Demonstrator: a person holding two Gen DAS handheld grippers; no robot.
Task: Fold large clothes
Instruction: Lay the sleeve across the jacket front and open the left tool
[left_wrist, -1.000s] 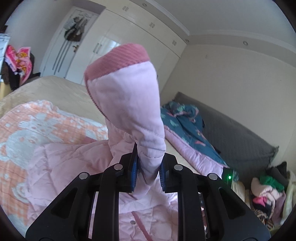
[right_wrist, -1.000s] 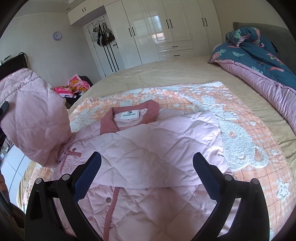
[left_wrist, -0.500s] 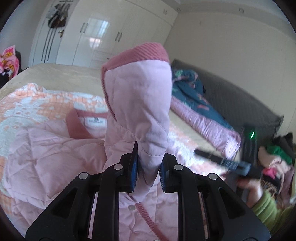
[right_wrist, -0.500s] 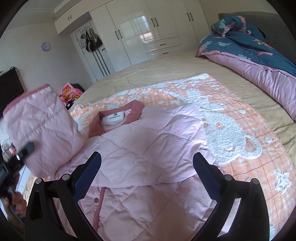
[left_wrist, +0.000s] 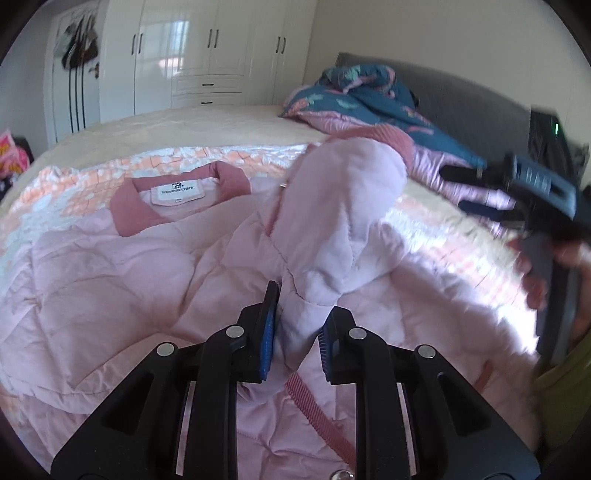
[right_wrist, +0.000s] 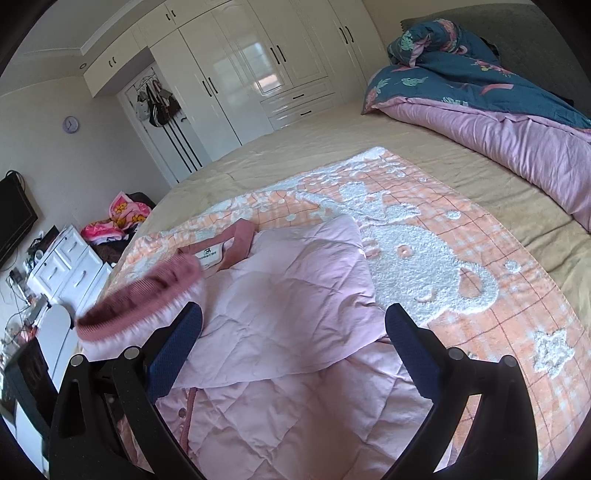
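Observation:
A light pink quilted jacket (left_wrist: 110, 280) with a darker pink collar (left_wrist: 129, 210) lies spread on an orange patterned blanket (right_wrist: 461, 229) on the bed. My left gripper (left_wrist: 297, 325) is shut on the jacket's sleeve (left_wrist: 340, 206), which drapes forward over the jacket body, its ribbed cuff (left_wrist: 391, 138) at the far end. My right gripper (right_wrist: 293, 332) is open and empty, hovering above the jacket (right_wrist: 295, 295). The sleeve cuff (right_wrist: 147, 295) shows at its left. The right gripper also appears blurred at the right of the left wrist view (left_wrist: 491, 188).
A rolled blue and pink duvet (right_wrist: 480, 99) lies along the far right of the bed. White wardrobes (right_wrist: 258, 74) stand behind. White drawers (right_wrist: 66, 266) and a heap of clothes (right_wrist: 114, 221) are at the left.
My left gripper has swung the held sleeve down and across over the jacket body. The sleeve stood upright before and now lies forward. The right gripper stays open.

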